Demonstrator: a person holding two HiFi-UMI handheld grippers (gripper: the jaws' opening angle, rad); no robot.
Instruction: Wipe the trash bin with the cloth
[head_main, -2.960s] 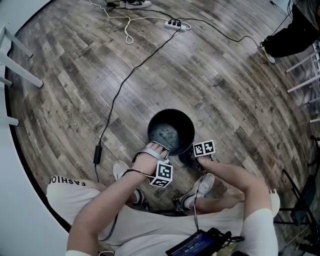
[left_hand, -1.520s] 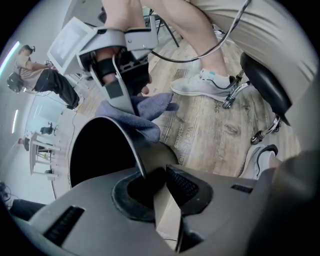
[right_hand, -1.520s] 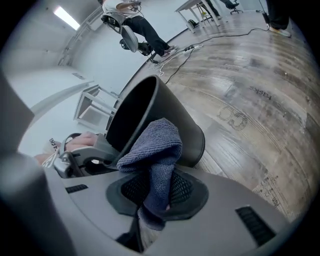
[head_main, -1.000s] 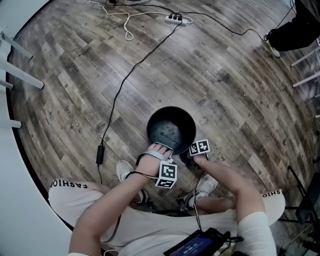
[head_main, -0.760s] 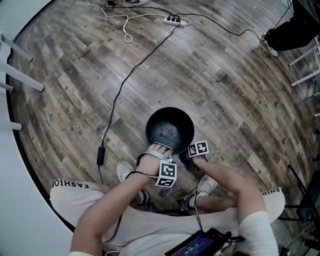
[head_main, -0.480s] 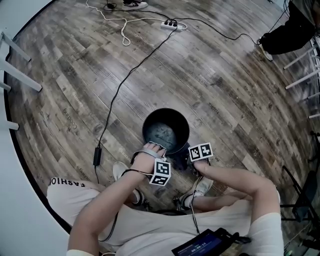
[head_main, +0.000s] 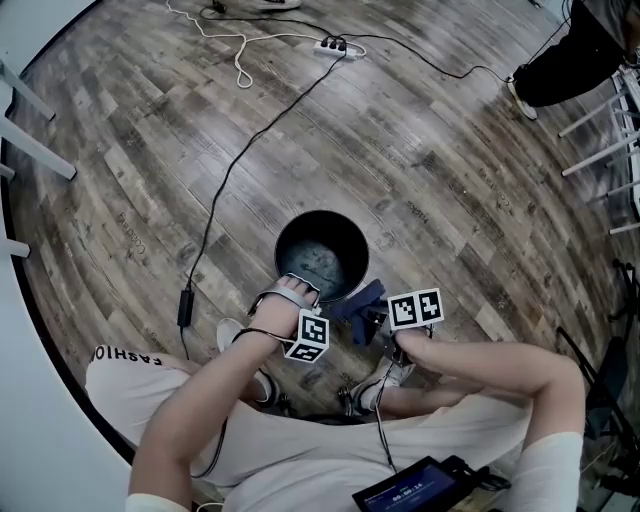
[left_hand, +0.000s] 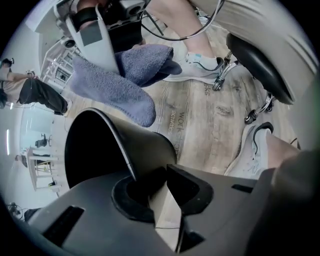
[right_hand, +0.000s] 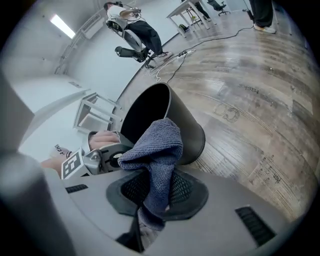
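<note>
Trash bin (head_main: 283, 238), upright on the floor (head_main: 450, 180), near rim between the left tongs (left_hand: 161, 176), whose jaws have just been closing and seem clenched on it; cloth (head_main: 358, 301), clamped in the right tongs (right_hand: 157, 194), hangs just beside the bin's outer wall, on its right.

A: Bright and even. A ceiling strip (right_hand: 62, 26) glows far off in the right gripper view, leaving a pale sheen on the floor (right_hand: 260, 65)

B: Fisheye bends every edge and the corners go black. Inside, the trash bin (left_hand: 95, 150) is deep shadow, and the nearest parts blur
</note>
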